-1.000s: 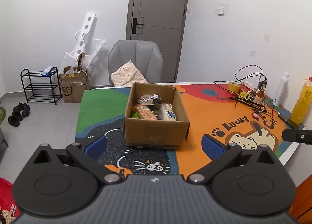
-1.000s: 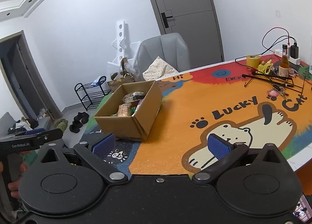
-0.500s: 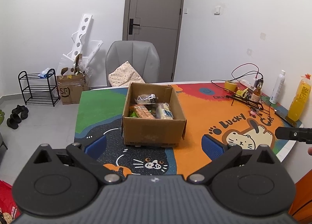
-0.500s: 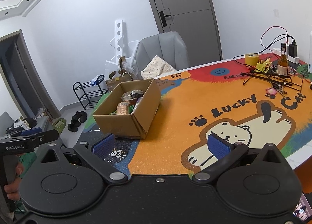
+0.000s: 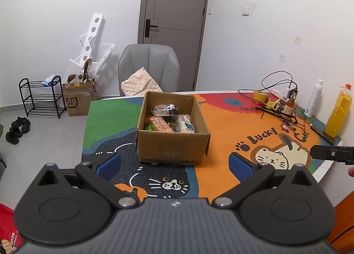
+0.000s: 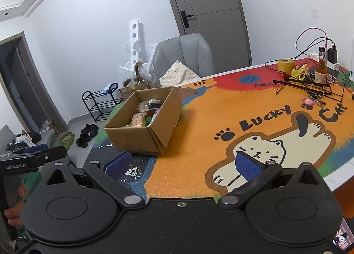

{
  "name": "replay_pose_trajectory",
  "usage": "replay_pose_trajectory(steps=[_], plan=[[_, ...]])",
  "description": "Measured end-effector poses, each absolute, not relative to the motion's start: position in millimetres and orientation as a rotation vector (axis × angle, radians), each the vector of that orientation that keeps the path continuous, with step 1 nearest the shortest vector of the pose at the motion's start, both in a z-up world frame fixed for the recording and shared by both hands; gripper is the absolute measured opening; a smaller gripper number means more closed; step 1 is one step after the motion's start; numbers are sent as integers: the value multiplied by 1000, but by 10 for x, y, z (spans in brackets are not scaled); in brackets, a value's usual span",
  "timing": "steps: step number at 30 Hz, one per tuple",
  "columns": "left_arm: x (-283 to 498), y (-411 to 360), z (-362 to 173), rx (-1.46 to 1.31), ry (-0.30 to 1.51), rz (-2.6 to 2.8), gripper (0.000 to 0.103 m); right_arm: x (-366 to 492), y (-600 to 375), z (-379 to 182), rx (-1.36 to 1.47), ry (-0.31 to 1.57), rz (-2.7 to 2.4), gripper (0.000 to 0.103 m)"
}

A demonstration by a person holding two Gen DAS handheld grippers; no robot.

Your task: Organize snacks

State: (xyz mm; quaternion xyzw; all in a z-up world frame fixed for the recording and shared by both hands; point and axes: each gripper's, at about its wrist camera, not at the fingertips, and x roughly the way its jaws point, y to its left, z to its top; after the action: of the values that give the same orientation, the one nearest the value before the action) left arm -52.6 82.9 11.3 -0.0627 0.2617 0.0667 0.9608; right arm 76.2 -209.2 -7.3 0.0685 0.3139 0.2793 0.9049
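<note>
Since the earlier frames both cameras have drawn back slightly from the table; the cardboard box sits a little lower and smaller in each view, its contents unchanged.

Left wrist view: the left tool (image 5: 174, 163) is spread wide, blue pads apart, holding nothing. The cardboard box (image 5: 172, 145) stands at frame centre on the cartoon cat mat (image 5: 221, 134), just beyond the pads. Snack packets (image 5: 169, 121) lie inside: a dark pack at the back, an orange pack and a white pack nearer. A yellow juice bottle (image 5: 338, 112) and a white spray bottle (image 5: 314, 99) stand at the right edge.

Right wrist view: the right tool (image 6: 183, 163) is likewise wide open and empty. The box (image 6: 143, 119) lies left of centre, well apart from the right pad. The other handle (image 6: 31, 161), gripped by a hand (image 6: 13, 207), shows at lower left.
</note>
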Motion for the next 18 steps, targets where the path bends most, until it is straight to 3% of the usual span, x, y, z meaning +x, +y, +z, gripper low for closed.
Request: replay_pose_trajectory(steps=[18], plan=[[-507, 816, 91, -126, 540, 130, 103, 739, -2078, -61, 139, 650, 580, 103]])
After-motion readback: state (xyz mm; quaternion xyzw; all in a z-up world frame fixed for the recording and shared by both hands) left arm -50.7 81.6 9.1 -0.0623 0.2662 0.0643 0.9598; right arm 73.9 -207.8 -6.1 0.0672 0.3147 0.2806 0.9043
